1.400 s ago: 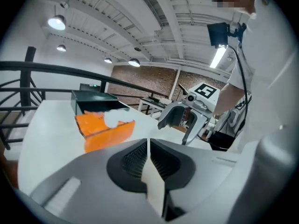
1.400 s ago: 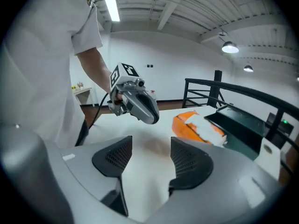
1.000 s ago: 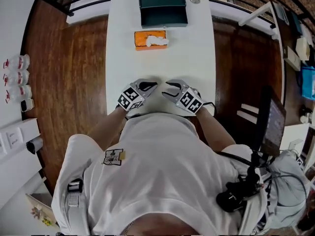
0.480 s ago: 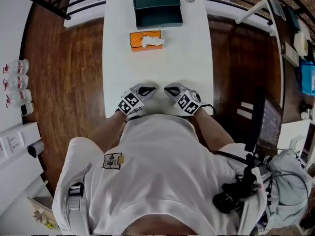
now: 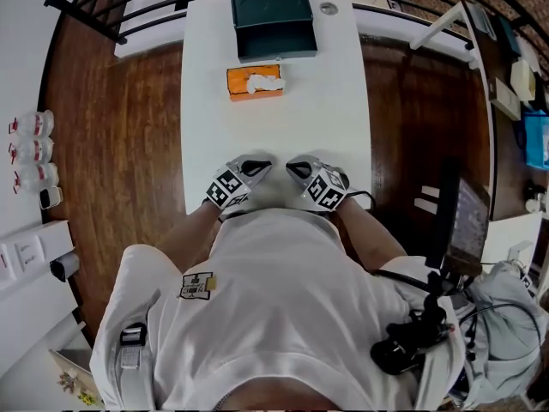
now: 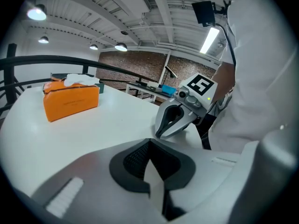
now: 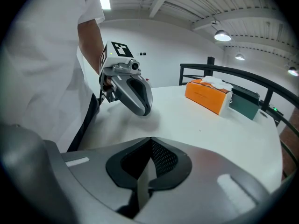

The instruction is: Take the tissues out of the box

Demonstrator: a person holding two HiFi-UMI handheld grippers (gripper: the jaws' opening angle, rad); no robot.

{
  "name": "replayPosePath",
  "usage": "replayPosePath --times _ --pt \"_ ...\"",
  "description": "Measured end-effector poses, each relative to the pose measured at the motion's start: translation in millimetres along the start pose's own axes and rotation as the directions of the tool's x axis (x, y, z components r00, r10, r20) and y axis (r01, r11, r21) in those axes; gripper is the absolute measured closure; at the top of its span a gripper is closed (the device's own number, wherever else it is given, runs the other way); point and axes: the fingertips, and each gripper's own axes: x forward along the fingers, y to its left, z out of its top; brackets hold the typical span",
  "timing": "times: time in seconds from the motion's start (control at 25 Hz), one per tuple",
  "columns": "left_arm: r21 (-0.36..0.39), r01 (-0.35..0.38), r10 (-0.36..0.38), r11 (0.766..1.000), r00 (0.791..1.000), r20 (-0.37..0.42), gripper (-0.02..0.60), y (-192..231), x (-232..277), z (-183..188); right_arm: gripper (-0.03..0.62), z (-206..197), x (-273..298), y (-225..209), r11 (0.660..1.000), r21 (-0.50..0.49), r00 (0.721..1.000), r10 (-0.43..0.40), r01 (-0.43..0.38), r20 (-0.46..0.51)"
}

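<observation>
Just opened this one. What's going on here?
A person holds a gripper in each hand at the near edge of a white table. The left gripper and right gripper are both shut and empty, tips facing each other. The orange tissue box sits farther up the table, untouched, with a tissue poking out of its top and a dark green box behind it.

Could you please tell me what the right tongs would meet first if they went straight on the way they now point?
Most likely the left tongs, which sit just ahead of the shut right tongs, though depth is hard to judge. The orange cardboard tissue box lies farther off, to one side.
</observation>
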Motion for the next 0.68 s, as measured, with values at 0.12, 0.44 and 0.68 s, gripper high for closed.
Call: replayPosePath --times 0.12,0.44,0.68 --pt "-0.003 0.000 0.000 1.000 1.000 -0.002 0.581 0.7 0.0 -0.2 0.594 0.1 0.2 -0.4 1.000 -0.001 1.000 -0.001 0.001 0.000" --pt "0.002 -0.009 0.009 1.000 1.000 0.000 0.581 1.5 -0.7 0.2 0.594 0.5 0.2 -1.4 1.000 -0.001 1.000 -0.005 0.005 -0.002" --pt "0.006 -0.021 0.021 1.000 1.000 0.016 0.581 5.1 1.6 2.0 0.594 -2.0 3.5 -4.7 1.000 -0.002 1.000 -0.007 0.007 0.001"
